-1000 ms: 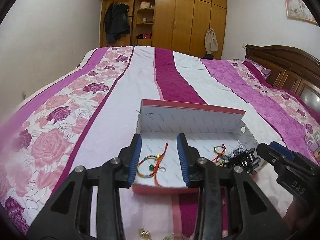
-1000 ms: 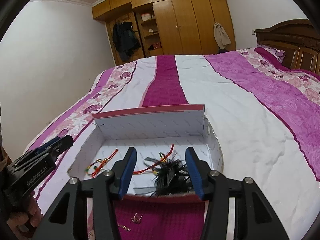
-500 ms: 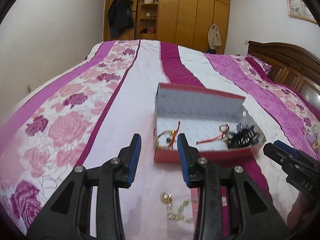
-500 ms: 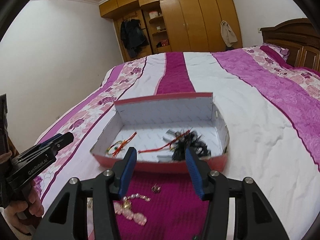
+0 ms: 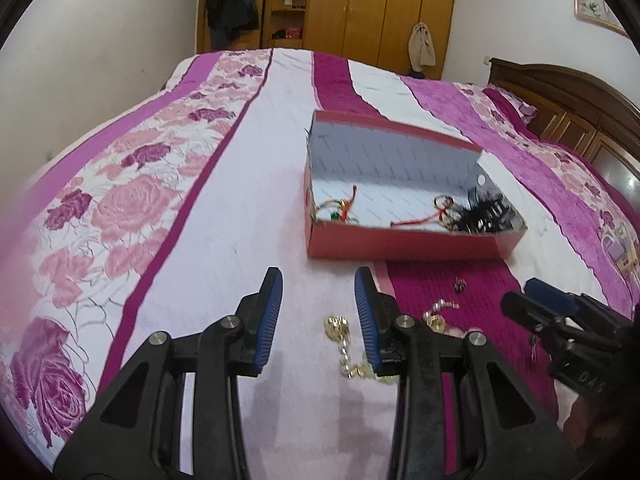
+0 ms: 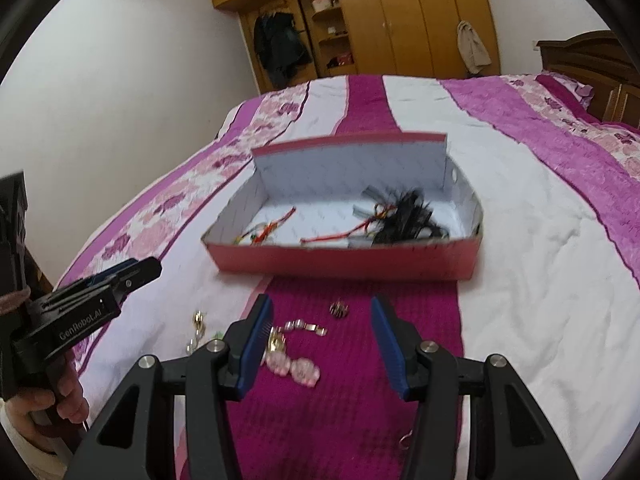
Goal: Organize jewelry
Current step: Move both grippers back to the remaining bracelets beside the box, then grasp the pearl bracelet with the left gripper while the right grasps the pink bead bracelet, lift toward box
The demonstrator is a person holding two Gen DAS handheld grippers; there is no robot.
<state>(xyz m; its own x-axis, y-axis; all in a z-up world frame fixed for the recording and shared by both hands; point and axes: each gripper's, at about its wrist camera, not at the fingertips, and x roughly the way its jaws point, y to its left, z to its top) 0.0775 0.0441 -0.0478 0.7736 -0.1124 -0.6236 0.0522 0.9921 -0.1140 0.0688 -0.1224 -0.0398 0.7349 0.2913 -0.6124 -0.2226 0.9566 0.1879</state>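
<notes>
Lettering comes first: the black body of the left gripper (image 6: 132,276), seen from the right wrist camera, carries the words "GenRobot.AI" in pale print, and the black body of the right gripper (image 5: 532,300), seen from the left wrist camera, shows "DAS" on its side. A hand (image 6: 48,404) wraps the left gripper's handle at the frame edge.

Nearest the cameras, loose jewelry lies on the striped pink, white and magenta floral bedspread (image 5: 132,208). A gold-coloured chain with small pale beads (image 5: 344,340) rests on the white stripe, partly between the left gripper's blue-padded fingers (image 5: 268,316). On the magenta stripe lies a bracelet of pale pink faceted stones and gold links (image 6: 292,356), running under the right gripper's left pad, and just beyond it a small dark earring-like piece (image 6: 339,309); blur hides its detail.

Both grippers hover above the bedspread with jaws apart and nothing clamped; the right one stands wider than the left.

Farther on sits a shallow red cardboard box with a white patterned lining (image 6: 344,258), straddling the white and magenta stripes. Inside, at its left end, is a red and orange cord bracelet with a green bead (image 5: 340,210); toward the right, a second red cord (image 6: 340,236) runs beside a black feathery hair clip (image 6: 408,216) in the corner.

Beyond the bed stands a tall wooden wardrobe (image 6: 400,16).
</notes>
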